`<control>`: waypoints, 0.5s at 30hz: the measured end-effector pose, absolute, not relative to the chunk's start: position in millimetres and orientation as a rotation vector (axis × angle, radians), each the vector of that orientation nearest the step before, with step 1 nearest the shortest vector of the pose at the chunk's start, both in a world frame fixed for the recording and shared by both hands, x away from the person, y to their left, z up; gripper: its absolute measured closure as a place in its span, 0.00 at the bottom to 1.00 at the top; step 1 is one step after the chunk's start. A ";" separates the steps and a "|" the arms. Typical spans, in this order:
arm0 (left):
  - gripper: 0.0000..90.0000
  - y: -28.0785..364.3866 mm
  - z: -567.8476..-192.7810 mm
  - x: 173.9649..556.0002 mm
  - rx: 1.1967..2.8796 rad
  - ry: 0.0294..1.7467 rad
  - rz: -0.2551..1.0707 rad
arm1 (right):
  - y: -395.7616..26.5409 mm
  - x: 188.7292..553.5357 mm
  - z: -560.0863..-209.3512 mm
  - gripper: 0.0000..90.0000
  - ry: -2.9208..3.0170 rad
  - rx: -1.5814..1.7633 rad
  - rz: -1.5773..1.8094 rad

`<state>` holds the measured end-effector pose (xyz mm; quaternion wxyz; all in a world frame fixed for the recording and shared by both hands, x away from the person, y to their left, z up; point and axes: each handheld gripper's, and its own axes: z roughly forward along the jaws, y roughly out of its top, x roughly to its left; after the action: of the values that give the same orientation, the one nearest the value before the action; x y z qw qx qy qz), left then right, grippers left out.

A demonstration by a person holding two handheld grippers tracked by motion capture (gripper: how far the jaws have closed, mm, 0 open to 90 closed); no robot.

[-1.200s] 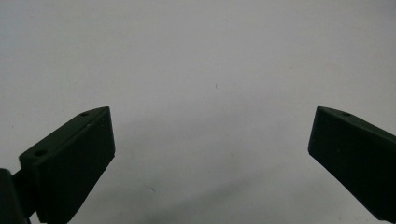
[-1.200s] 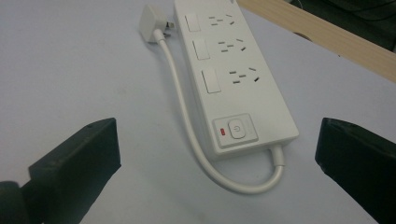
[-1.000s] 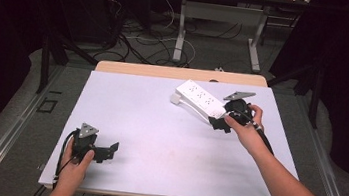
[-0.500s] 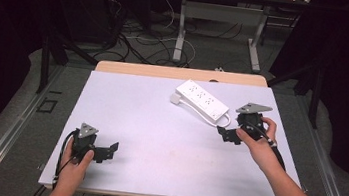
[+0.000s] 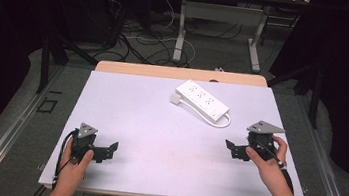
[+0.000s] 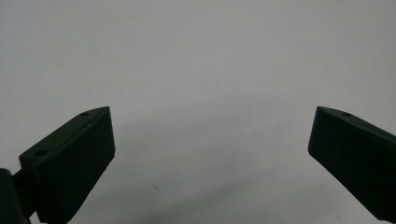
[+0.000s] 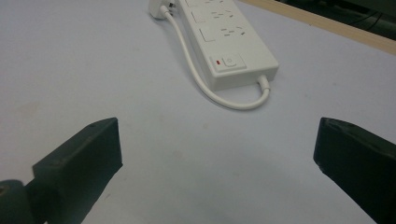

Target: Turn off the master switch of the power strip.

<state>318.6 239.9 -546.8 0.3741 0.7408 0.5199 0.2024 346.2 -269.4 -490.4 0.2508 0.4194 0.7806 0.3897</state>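
A white power strip point(image 5: 201, 100) lies at an angle on the far middle of the white table top point(image 5: 159, 126), with its short white cable point(image 5: 220, 121) looping at its near end. In the right gripper view the power strip point(image 7: 224, 42) lies ahead, switch end nearest, with its cable point(image 7: 205, 88) curling round that end. My right gripper point(image 5: 230, 149) rests open at the right front, well short of the strip, and its jaws point(image 7: 217, 149) hold nothing. My left gripper point(image 5: 111, 150) sits open at the left front. Bare table shows between that gripper's jaws point(image 6: 210, 140).
A wooden strip point(image 5: 180, 72) edges the table's far side. Beyond it are desk legs point(image 5: 180, 33) and loose cables point(image 5: 134, 42) on the floor. Dark curtains close off both sides.
My right gripper has drawn back from the power strip's near end toward the front right of the table. The strip stays where it was, and the left gripper has not moved.
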 end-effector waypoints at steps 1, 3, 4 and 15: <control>0.01 239.7 -546.9 318.5 1.893 1.335 0.516 | -271.2 344.1 -492.3 0.01 2.121 1.149 1.064; 0.01 239.9 -546.8 318.3 1.890 1.338 0.514 | -275.0 339.8 -495.4 0.01 2.119 1.158 1.053; 0.01 240.0 -546.8 318.3 1.888 1.339 0.514 | -276.7 337.2 -496.9 0.01 2.116 1.167 1.052; 0.01 240.5 -546.4 318.2 1.885 1.344 0.510 | -288.4 321.4 -512.4 0.00 2.146 1.283 0.963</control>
<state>318.2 240.5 -546.4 0.3761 0.7368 0.5252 0.1994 321.4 -288.4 -512.4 0.2292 0.4661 0.7796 0.3499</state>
